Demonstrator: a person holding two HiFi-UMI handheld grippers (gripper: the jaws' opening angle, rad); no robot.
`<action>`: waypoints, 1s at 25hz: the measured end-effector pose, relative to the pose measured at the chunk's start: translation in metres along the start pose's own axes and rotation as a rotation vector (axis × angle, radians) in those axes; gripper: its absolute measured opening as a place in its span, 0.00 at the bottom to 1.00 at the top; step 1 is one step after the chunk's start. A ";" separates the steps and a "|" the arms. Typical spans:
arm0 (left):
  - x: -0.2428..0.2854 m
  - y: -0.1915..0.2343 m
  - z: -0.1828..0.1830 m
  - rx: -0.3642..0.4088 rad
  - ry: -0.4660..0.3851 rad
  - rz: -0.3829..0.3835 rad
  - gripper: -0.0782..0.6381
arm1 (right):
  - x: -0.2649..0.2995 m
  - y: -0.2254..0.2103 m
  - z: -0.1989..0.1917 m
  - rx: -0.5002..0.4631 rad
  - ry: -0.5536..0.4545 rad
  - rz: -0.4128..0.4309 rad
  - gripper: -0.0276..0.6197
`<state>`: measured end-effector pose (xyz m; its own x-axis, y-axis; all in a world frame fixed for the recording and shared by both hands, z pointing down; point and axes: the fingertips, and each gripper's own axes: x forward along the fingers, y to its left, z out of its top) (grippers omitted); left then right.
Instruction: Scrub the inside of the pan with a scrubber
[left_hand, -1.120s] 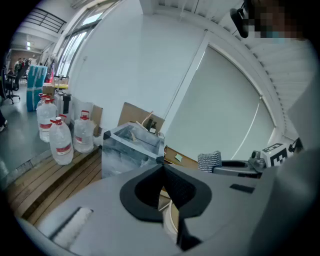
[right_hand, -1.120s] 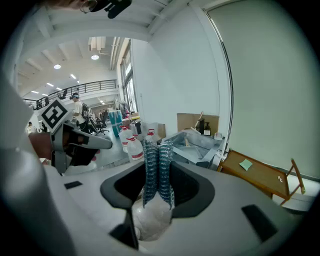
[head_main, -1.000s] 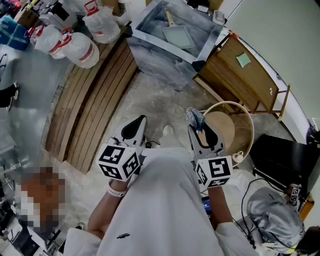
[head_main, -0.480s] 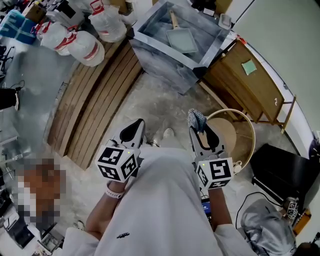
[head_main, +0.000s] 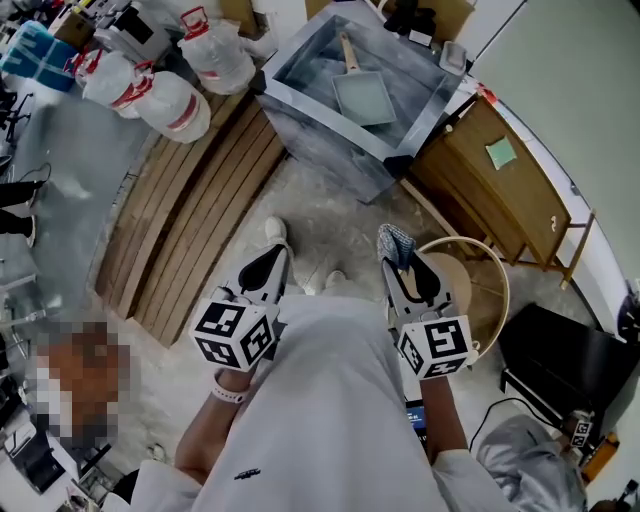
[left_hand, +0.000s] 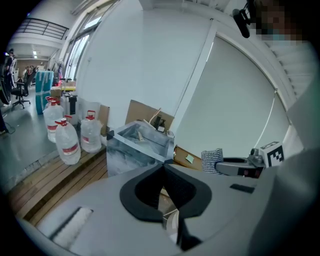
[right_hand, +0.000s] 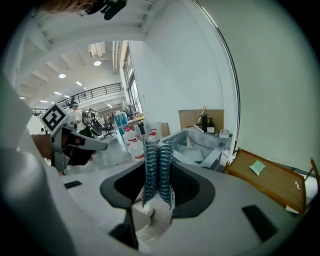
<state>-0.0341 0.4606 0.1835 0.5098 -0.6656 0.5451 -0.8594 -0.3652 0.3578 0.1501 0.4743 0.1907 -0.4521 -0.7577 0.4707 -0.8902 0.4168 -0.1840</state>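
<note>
A square grey pan (head_main: 365, 95) with a wooden handle lies in a grey basin (head_main: 330, 125) at the top of the head view, well ahead of both grippers. My right gripper (head_main: 398, 262) is held close to my body, shut on a blue-grey mesh scrubber (head_main: 395, 242). In the right gripper view the scrubber (right_hand: 158, 170) stands upright between the jaws, with the pan (right_hand: 193, 152) far beyond it. My left gripper (head_main: 278, 250) is also near my body, its jaws closed on nothing (left_hand: 163, 167).
Large water bottles (head_main: 170, 100) stand on a wooden slat platform (head_main: 190, 210) at the left. A wooden cabinet (head_main: 500, 165) is right of the basin. A round stool with a hoop (head_main: 455, 265) sits beside my right gripper, and a black case (head_main: 560, 350) lies further right.
The basin and pan have drawn slightly nearer, and a shoe has stepped forward on the floor. Both grippers stay as they were, the scrubber still held.
</note>
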 end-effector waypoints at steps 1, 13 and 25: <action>0.004 0.007 0.004 -0.003 -0.005 0.001 0.12 | 0.010 -0.001 0.002 -0.003 0.001 0.007 0.27; 0.094 0.147 0.135 -0.042 -0.030 -0.084 0.12 | 0.183 0.001 0.094 -0.012 0.052 -0.056 0.27; 0.174 0.246 0.251 0.002 0.031 -0.207 0.12 | 0.313 -0.011 0.185 0.043 0.089 -0.171 0.27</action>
<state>-0.1664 0.0913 0.1762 0.6762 -0.5559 0.4835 -0.7365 -0.4933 0.4628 0.0074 0.1398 0.1805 -0.2888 -0.7672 0.5727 -0.9561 0.2625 -0.1304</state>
